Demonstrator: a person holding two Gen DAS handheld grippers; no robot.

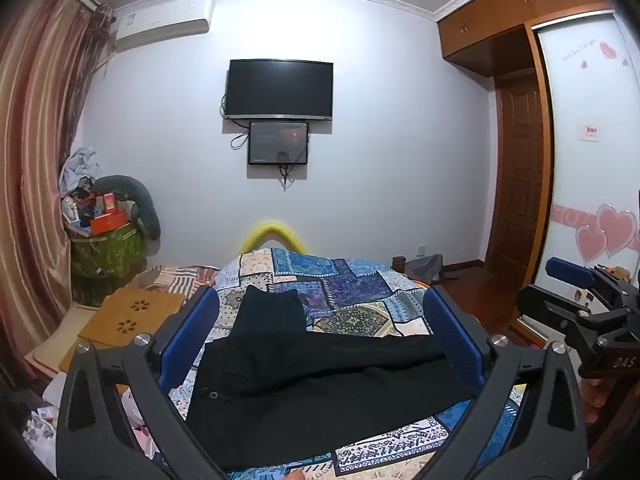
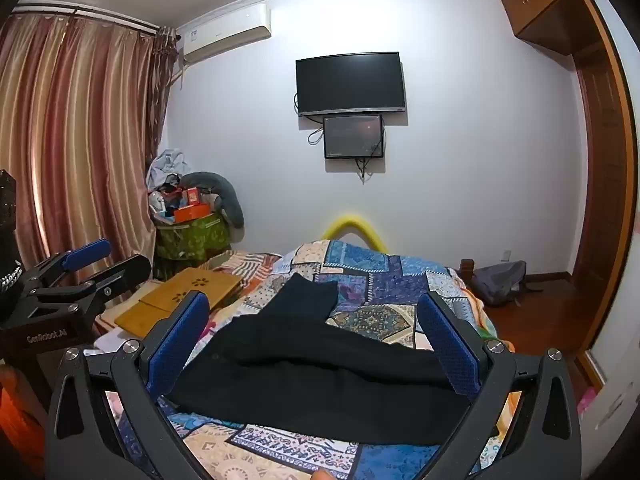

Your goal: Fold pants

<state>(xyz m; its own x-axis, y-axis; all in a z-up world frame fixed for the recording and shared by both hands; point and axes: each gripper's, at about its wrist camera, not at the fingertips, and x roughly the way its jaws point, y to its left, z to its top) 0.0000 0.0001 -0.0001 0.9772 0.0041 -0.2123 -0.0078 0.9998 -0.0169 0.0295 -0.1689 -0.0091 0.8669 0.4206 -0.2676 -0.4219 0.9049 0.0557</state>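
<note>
- A green bin [image 1: 106, 248] by the curtain [image 1: 36, 160] is heaped with boxes [image 1: 106, 222] and clothes (contents unclear).
- Black pants [image 1: 304, 380] lie on the bed [image 1: 360, 280].
- Left gripper [image 1: 320, 340] and right gripper [image 2: 316, 344] hover over them, angled slightly down, jaws wide apart, empty.

My right gripper [image 2: 316, 344] hangs above the bed, blue pads [image 2: 178, 340] spread wide, nothing pinched. Between and beyond them the black pants [image 2: 312, 364] lie on the patchwork quilt [image 2: 360, 276], bulk crosswise, one part running away toward the far wall. My left gripper [image 2: 100, 260] shows at left edge, also wide apart, empty. Wooden lap desk [image 2: 192, 288] lies left of the pants. Green bin [image 2: 192, 240] piled with clutter by the striped curtain [image 2: 80, 140]. TV [image 2: 348, 82] on wall, smaller screen [image 2: 353, 137] just under it. Backpack [image 2: 500, 280] on floor, right.
</note>
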